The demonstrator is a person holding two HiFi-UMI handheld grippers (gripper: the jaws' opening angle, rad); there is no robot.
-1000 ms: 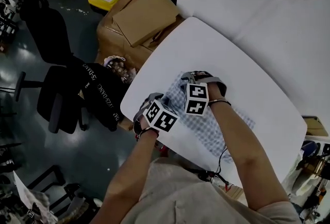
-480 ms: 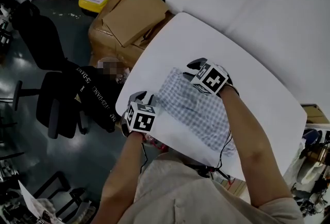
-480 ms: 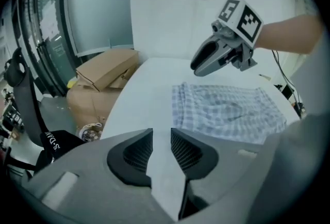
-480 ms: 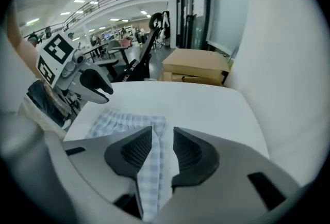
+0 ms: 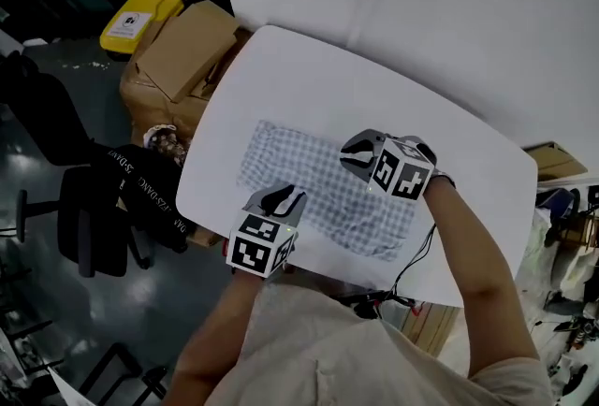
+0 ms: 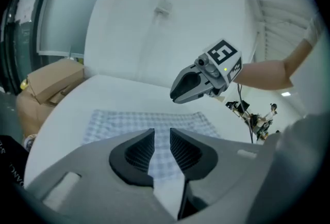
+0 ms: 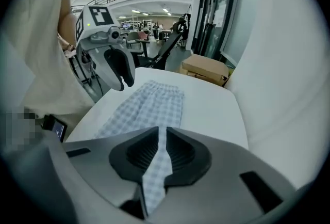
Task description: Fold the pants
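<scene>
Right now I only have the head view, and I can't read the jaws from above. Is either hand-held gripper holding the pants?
Observer: Not the left hand-held gripper. Its own view shows the jaws a little apart with nothing between them.
Operator: And the right one?
Observer: The right hand-held gripper has just been closing its jaws. A thin gap is left and nothing looks pinched; the pants only show through it, lying flat.
Operator: What shows through the left gap?
Observer: The pants at the top of it, the white table lower down.
</scene>
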